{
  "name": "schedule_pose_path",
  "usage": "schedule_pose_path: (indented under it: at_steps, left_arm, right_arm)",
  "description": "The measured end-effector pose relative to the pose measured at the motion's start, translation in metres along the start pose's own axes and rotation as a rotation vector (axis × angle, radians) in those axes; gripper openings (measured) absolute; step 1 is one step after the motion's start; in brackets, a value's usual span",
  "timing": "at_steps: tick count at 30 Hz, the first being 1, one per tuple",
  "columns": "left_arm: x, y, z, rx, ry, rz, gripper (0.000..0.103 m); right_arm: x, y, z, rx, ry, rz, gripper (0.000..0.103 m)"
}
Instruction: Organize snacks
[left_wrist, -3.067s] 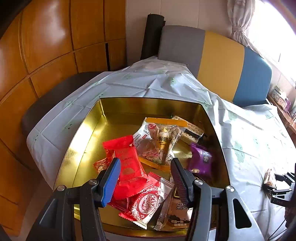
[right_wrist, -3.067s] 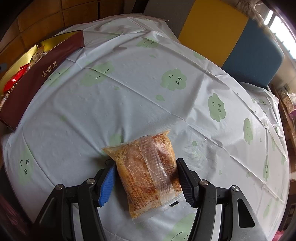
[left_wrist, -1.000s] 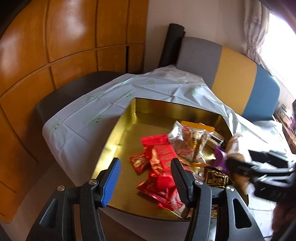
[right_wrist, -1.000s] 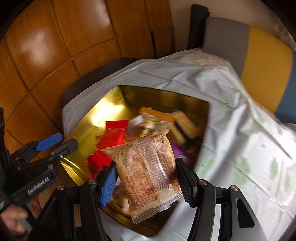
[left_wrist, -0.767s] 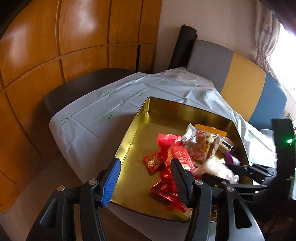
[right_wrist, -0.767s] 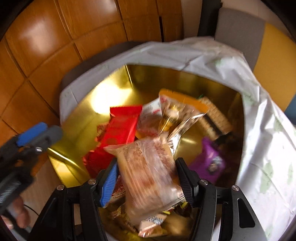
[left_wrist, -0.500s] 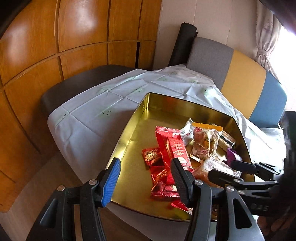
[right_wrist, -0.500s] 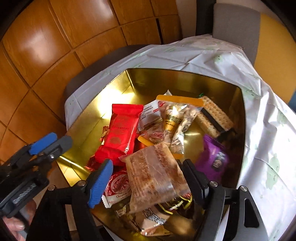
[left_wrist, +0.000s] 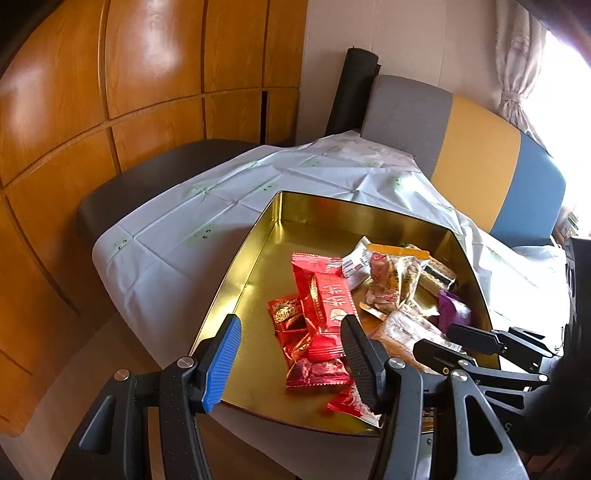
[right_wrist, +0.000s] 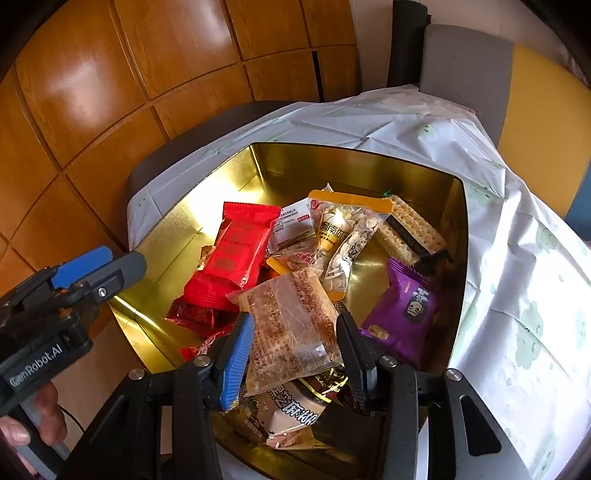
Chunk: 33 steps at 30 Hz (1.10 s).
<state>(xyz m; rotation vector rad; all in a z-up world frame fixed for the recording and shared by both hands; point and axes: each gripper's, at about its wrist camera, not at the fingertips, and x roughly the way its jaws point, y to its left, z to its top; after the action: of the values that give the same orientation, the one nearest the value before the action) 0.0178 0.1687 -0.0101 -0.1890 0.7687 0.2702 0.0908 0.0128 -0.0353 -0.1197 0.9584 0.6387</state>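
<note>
A gold tin (left_wrist: 258, 236) (right_wrist: 369, 166) on the table holds several snack packets: a red one (left_wrist: 325, 299) (right_wrist: 236, 254), a seed bag (right_wrist: 343, 236), crackers (right_wrist: 410, 229) and a purple one (right_wrist: 406, 310). A clear packet of brown crisp cake (right_wrist: 291, 317) (left_wrist: 406, 332) lies loose on top of the pile. My right gripper (right_wrist: 295, 321) (left_wrist: 447, 341) hangs over it, its jaws closing, and the pads do not press the packet. My left gripper (left_wrist: 290, 325) (right_wrist: 107, 262) is open and empty above the tin's near left corner.
A pale tablecloth with green clouds (right_wrist: 517, 258) covers the table. A grey, yellow and blue seat back (left_wrist: 472, 147) stands behind it, a dark chair (left_wrist: 155, 173) and wood panelling (left_wrist: 110, 74) to the left. A hand (right_wrist: 29, 432) holds the left gripper's handle.
The right gripper carried the brown packet from the table over the tin, opened and let it drop onto the pile, then narrowed again. The left gripper stayed open and drew back to the tin's left.
</note>
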Motion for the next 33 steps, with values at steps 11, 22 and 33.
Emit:
schedule_pose_path:
  at_steps: [11,22,33]
  left_arm:
    - [-0.024,-0.021,-0.004,0.036,-0.075,0.018,0.057]
    - [-0.04,-0.052,-0.018,0.093,-0.122,0.008,0.072]
    - [-0.053,-0.058,-0.019,0.109,-0.18,0.07,0.072]
  right_arm:
    - [-0.055,-0.016,-0.036,0.168,-0.129,-0.129,0.06]
    - [-0.081,-0.031,-0.069,0.23,-0.178,-0.234,0.07]
    - [-0.09,-0.027,-0.073,0.212,-0.219,-0.256,0.075]
